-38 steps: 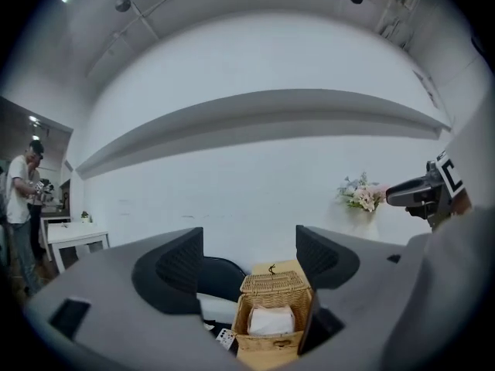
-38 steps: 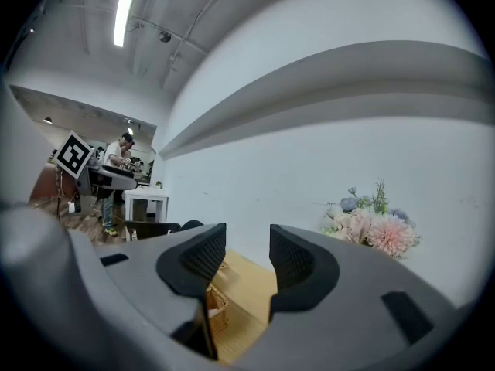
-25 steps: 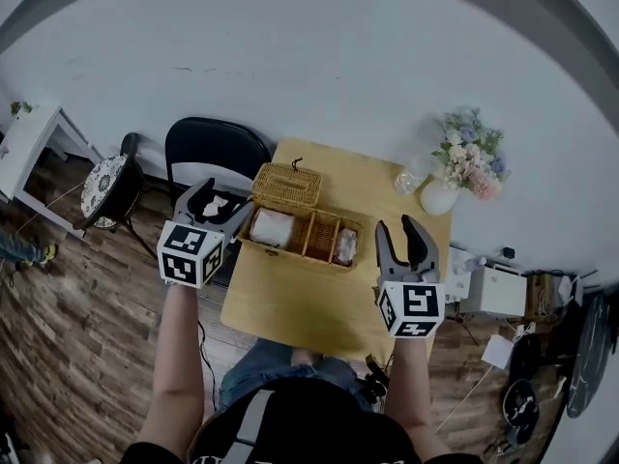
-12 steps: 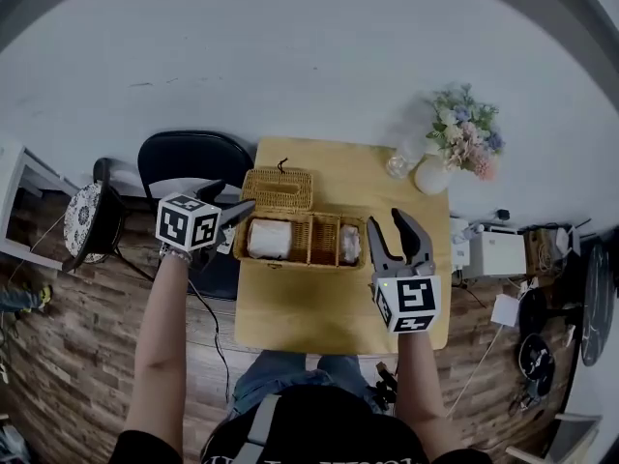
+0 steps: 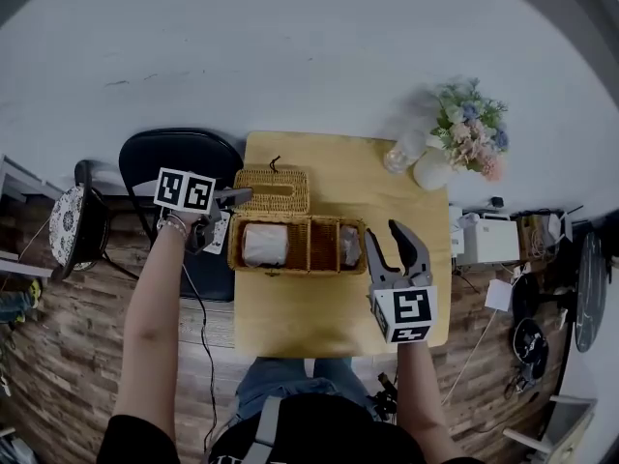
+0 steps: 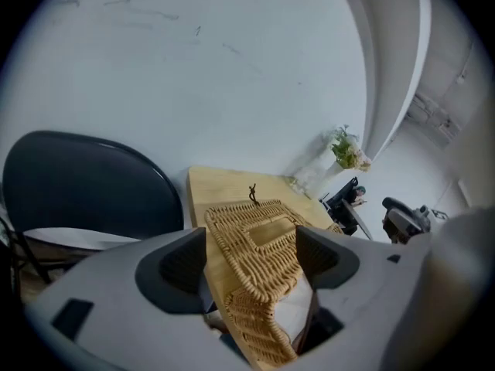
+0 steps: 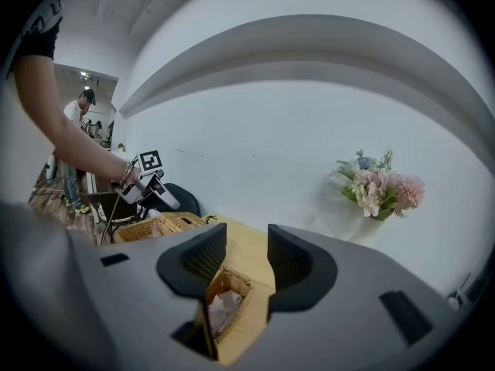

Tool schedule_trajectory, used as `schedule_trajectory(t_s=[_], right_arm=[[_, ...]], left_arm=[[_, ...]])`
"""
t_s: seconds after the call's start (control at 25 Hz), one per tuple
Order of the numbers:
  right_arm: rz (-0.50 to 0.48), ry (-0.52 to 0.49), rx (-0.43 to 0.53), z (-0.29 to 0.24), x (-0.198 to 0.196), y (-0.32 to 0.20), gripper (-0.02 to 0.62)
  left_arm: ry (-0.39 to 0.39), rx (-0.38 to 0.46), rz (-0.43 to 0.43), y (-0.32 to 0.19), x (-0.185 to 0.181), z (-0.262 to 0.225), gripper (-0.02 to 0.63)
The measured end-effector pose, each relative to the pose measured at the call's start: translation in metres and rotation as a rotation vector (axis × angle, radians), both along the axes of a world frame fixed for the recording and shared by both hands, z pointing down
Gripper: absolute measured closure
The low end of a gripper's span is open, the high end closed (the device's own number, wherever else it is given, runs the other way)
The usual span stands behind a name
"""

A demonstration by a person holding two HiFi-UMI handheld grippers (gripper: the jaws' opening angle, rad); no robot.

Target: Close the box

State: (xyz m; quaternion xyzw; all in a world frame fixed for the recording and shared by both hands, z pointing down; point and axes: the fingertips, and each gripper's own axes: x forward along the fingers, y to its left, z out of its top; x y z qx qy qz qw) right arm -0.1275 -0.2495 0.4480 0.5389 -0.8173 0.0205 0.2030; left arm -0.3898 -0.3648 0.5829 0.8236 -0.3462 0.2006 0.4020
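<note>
Wicker box open on the desk, lid flat behind its left part: left gripper, fingers wide astride the lid's left edge, should pinch that rim and swing it over evenly; right gripper, fingers wide and empty, near the right end.

A plain white wall runs along the far side of my worktop, a light wooden top set close to it. The floor is wood planking in mixed browns. A black chair stands at the worktop's left end, and further left is a round stool with a patterned seat. At the worktop's far right corner a white vase holds pink and pale flowers. Past the right edge a white box sits on the floor. High on the wall a broad grey ledge runs across, and the light is soft and even.
</note>
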Motion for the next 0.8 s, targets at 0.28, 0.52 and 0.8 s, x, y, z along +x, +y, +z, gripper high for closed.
schedule_trajectory(t_s=[0.28,0.52,0.8], right_arm=[[0.023,0.019,-0.048,0.019,-0.005,-0.002,0.428],[0.032,0.034,-0.076,0.032,-0.008,0.001,0.428],[0.036,0.04,-0.071,0.029,-0.006,0.005,0.428]], left_arm=[[0.166,-0.161,-0.024,-0.02,0.004,0.026,0.251],[0.324,-0.223,-0.087,-0.035,0.01,0.031,0.312],[0.314,-0.125,-0.137,-0.04,0.0,0.023,0.451]])
